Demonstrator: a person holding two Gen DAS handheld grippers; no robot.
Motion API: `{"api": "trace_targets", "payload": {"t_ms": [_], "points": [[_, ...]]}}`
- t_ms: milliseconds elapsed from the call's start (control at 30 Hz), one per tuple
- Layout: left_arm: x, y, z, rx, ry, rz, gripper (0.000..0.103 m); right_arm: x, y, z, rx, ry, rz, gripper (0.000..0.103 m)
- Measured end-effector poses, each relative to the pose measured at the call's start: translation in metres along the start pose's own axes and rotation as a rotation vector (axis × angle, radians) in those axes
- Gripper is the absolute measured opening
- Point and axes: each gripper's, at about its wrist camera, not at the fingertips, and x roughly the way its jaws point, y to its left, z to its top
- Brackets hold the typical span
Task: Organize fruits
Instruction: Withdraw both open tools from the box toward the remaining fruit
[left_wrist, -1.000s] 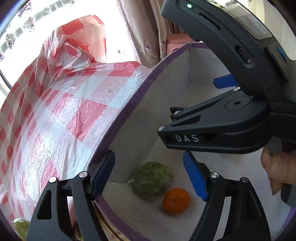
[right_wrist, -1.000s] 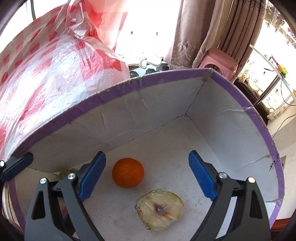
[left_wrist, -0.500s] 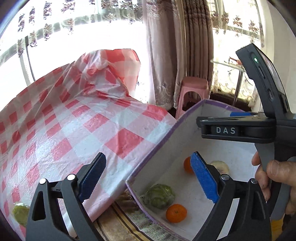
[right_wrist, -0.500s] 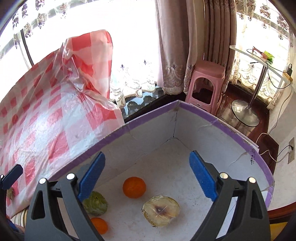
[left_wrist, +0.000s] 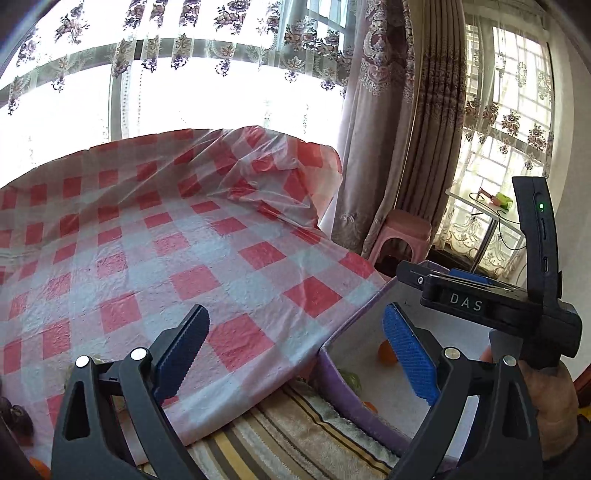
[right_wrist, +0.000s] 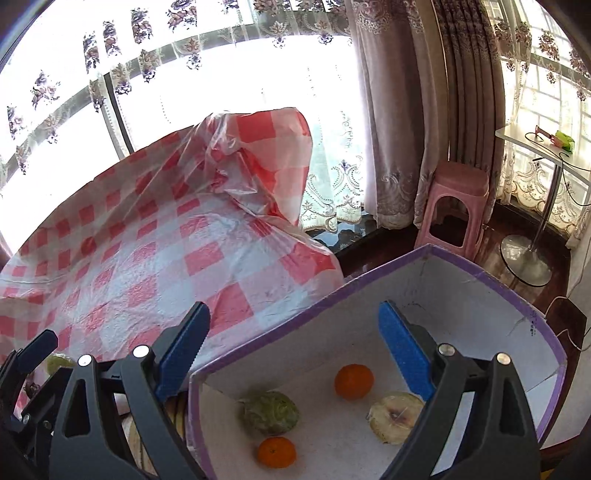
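Four fruits lie in the box (right_wrist: 461, 317): two oranges (right_wrist: 354, 381), a green fruit (right_wrist: 271, 412), a pale one (right_wrist: 395, 411). More fruit (right_wrist: 57, 363) waits on the checked cloth (left_wrist: 221, 258). The right gripper (right_wrist: 293, 354) is empty and spread; the left gripper's (left_wrist: 295, 350) jaws are opening, empty. Approach the next fruit low, centred.

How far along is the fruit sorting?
Partly done: two oranges, a green fruit and a pale fruit lie in the box. Nothing is in hand; both hand-held grippers are empty, the left's jaws opening. Left: a greenish fruit on the checked tablecloth.
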Motion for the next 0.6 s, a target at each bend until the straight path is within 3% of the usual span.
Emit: {"api": "trace_targets", "payload": {"t_ms": [333,600], "points": [[-0.05,0.051,-0.03,-0.068,-0.019,0.101,0.092,-0.007,0.075,-0.027,-0.091,-0.007,0.094,0.092],[-0.094,0.111,-0.059,-0.256,-0.027,0.174,0.092,-0.002,0.129,-0.055,-0.175,0.063,0.178,0.092]]}}
